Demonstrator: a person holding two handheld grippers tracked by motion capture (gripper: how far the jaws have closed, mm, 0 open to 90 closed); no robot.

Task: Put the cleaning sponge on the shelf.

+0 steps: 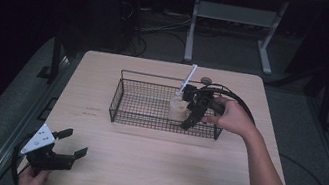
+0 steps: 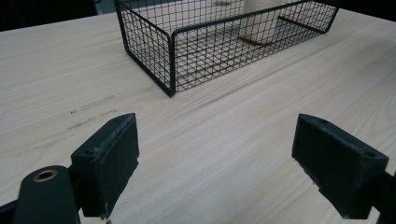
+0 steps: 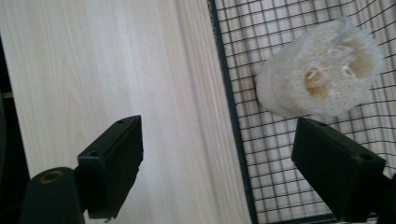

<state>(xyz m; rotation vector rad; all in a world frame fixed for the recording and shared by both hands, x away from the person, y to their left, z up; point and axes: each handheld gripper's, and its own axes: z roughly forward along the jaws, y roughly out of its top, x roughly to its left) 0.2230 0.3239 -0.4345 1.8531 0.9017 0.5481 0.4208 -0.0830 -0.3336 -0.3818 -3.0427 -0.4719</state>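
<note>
A black wire basket (image 1: pixel 116 99) stands in the middle of the pale wooden table (image 1: pixel 149 171). Inside its right part sits a cream loofah sponge (image 1: pixel 177 108), and a white handle (image 1: pixel 188 79) sticks up from it. My right gripper (image 1: pixel 190 111) is open at the basket's right end, just beside the loofah. In the right gripper view the open gripper (image 3: pixel 217 168) straddles the basket rim (image 3: pixel 229 93), with the loofah (image 3: pixel 322 74) just beyond the right jaw. My left gripper (image 1: pixel 75 141) is open near the table's front left corner, holding nothing (image 2: pixel 215 163), and the basket (image 2: pixel 170 60) lies ahead of it.
A small grey round object (image 1: pixel 206 80) lies on the table behind the basket. Bare table top surrounds the basket on all sides. Beyond the table, a white desk frame (image 1: pixel 192 31) and cables lie on the dark floor.
</note>
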